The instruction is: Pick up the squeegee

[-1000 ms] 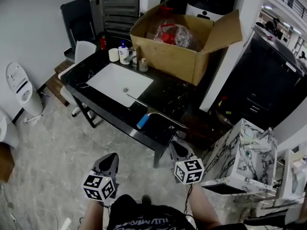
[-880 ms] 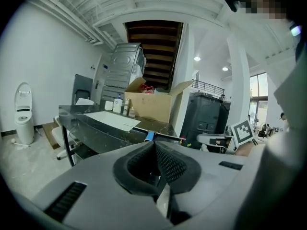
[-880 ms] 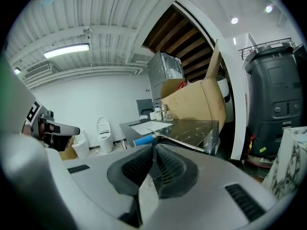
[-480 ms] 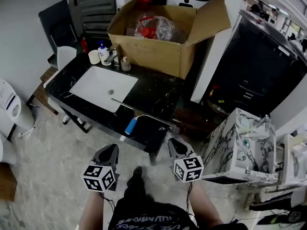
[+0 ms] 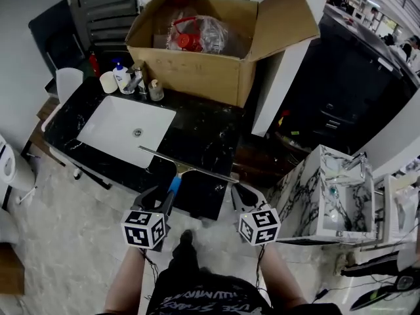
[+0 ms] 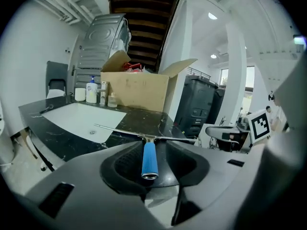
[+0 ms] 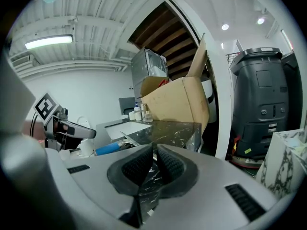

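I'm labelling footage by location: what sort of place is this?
Probably a storeroom or workshop staged as a washroom: a black marble counter with a white sink carries an open cardboard box, and a loose marble vanity unit sits on the floor.

Pale veined floor [image 5: 65, 241] under a black marble counter [image 5: 210, 136] with a white sink basin [image 5: 125, 130] sunk in it, white wall [image 5: 20, 18] and dark chair [image 5: 49, 25] at the left, white pillar [image 5: 279, 90], tall dark bin [image 7: 266, 104] and white marbled cabinet [image 5: 308, 195] at the right, tube light [image 7: 48, 42] lit on a ribbed ceiling [image 7: 96, 13].
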Action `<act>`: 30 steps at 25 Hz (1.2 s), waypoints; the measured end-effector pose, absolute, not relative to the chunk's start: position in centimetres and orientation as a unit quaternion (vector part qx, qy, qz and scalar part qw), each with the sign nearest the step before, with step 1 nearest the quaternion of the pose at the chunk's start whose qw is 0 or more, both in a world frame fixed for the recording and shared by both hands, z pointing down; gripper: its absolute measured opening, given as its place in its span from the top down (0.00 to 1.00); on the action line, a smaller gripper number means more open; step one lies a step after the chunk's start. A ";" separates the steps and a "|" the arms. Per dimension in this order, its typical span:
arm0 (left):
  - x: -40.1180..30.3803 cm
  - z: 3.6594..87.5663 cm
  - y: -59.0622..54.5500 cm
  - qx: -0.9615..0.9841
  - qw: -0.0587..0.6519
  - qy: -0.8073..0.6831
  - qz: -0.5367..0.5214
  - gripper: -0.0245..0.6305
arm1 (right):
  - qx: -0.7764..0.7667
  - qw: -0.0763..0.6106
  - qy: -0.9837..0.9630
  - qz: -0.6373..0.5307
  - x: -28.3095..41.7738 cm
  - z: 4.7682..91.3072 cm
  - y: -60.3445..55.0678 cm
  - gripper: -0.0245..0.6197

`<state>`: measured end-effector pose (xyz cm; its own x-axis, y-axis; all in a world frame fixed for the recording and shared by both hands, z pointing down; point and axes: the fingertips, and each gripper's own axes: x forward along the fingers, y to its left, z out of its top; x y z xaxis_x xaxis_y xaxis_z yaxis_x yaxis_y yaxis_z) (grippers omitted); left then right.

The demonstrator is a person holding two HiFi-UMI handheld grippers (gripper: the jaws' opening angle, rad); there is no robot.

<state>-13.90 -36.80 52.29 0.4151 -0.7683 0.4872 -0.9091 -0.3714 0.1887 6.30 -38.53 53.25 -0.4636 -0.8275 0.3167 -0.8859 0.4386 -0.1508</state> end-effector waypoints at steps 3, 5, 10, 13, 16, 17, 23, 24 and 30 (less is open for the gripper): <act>-13.3 53.8 -38.7 0.812 0.236 -0.497 0.193 0.64 | 0.518 0.098 -0.836 0.154 6.4 53.3 -40.1 0.87; -12.8 54.5 -39.9 0.812 0.251 -0.485 0.206 0.60 | 0.522 0.101 -0.832 0.156 6.5 53.4 -40.9 0.87; -11.8 56.0 -42.5 0.804 0.295 -0.465 0.225 0.51 | 0.538 0.102 -0.821 0.163 7.3 53.5 -42.9 0.87; -11.5 56.7 -43.7 0.799 0.297 -0.460 0.247 0.51 | 0.548 0.100 -0.814 0.166 8.0 53.5 -43.8 0.87; -11.6 57.5 -44.6 0.792 0.295 -0.462 0.269 0.50 | 0.556 0.100 -0.808 0.170 8.4 53.6 -44.3 0.87; -11.5 57.7 -44.9 0.791 0.295 -0.463 0.272 0.49 | 0.558 0.099 -0.806 0.171 8.5 53.7 -44.4 0.87; -10.9 59.0 -45.9 0.783 0.301 -0.457 0.295 0.50 | 0.569 0.097 -0.797 0.176 9.1 53.9 -45.2 0.87; -10.7 59.2 -45.9 0.781 0.304 -0.457 0.298 0.50 | 0.571 0.097 -0.796 0.177 9.1 54.0 -45.3 0.87; -10.5 59.9 -46.1 0.775 0.294 -0.463 0.314 0.53 | 0.577 0.091 -0.791 0.182 9.3 54.2 -45.9 0.87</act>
